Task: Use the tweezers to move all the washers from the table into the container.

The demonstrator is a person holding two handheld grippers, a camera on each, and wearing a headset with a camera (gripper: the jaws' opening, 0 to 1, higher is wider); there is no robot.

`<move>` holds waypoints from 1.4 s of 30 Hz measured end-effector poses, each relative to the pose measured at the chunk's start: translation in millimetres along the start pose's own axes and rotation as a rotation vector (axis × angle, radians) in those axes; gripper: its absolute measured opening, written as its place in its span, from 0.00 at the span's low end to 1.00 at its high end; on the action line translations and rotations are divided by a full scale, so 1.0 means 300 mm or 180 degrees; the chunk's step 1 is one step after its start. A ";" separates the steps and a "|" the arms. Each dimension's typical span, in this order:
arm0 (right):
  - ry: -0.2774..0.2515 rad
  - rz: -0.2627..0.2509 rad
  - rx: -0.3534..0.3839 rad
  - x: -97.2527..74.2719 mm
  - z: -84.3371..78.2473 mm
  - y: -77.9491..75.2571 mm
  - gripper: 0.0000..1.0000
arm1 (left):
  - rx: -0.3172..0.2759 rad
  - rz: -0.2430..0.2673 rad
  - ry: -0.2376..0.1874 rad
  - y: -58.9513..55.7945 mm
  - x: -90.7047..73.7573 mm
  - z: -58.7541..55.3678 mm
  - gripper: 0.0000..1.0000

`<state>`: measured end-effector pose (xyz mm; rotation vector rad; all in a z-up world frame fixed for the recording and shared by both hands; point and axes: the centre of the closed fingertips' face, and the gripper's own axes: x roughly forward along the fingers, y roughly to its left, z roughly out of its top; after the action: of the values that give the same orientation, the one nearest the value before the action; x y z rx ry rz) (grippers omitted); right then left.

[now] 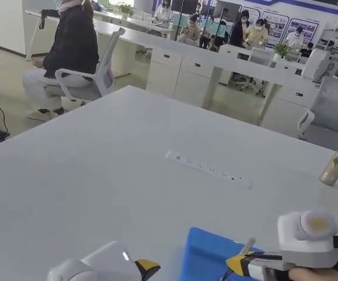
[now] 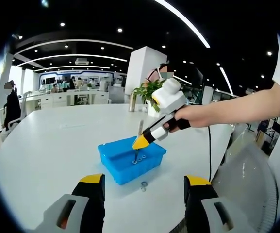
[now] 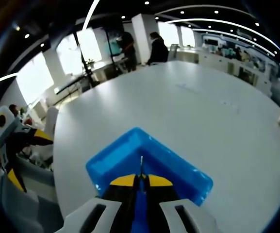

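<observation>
One washer (image 2: pixel 143 184) is left beside the blue container (image 2: pixel 125 170) at the table's (image 2: pixel 47 145) near edge; tweezers (image 2: pixel 140 128), clamped in the right tongs (image 2: pixel 141 142), are held over that container for dropping, left tongs (image 2: pixel 144 180) wide, that washer judged next.

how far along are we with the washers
Done: a few washers lie in the blue container. In hand: the right gripper is shut on the tweezers, with the tips over the container. Left: at least one loose washer on the table beside the container. The left gripper is open and holds nothing.
</observation>
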<state>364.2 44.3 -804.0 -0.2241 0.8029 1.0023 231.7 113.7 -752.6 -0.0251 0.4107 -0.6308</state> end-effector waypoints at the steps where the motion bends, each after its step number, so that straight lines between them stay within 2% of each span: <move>1: -0.0013 -0.0001 -0.0002 -0.004 0.003 0.002 0.03 | 0.0001 0.0000 -0.0001 0.000 0.000 0.001 0.66; 6: -0.0099 0.0003 -0.0043 -0.035 0.021 0.013 0.03 | 0.0010 -0.0009 0.0007 -0.001 0.002 0.000 0.66; 17: -0.0273 0.0062 -0.0101 -0.093 0.060 0.076 0.03 | 0.0013 -0.0010 0.0006 -0.001 0.004 0.000 0.66; 28: -0.0339 0.0151 -0.0173 -0.119 0.084 0.121 0.03 | 0.0022 -0.0017 0.0019 -0.003 0.004 -0.002 0.65; 36: -0.0315 0.0221 -0.0203 -0.123 0.070 0.161 0.03 | 0.0034 -0.0018 0.0031 -0.005 0.005 -0.004 0.65; 40: -0.0301 0.0250 -0.0171 -0.122 0.059 0.159 0.03 | 0.0034 -0.0021 0.0034 -0.005 0.006 -0.004 0.65; 42: -0.0297 0.0288 -0.0154 -0.121 0.053 0.178 0.03 | 0.0040 -0.0020 0.0037 -0.005 0.006 -0.005 0.65</move>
<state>318.0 57.4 -758.2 -0.1823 0.7093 1.1103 231.6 111.4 -754.4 -0.0108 0.4180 -0.6400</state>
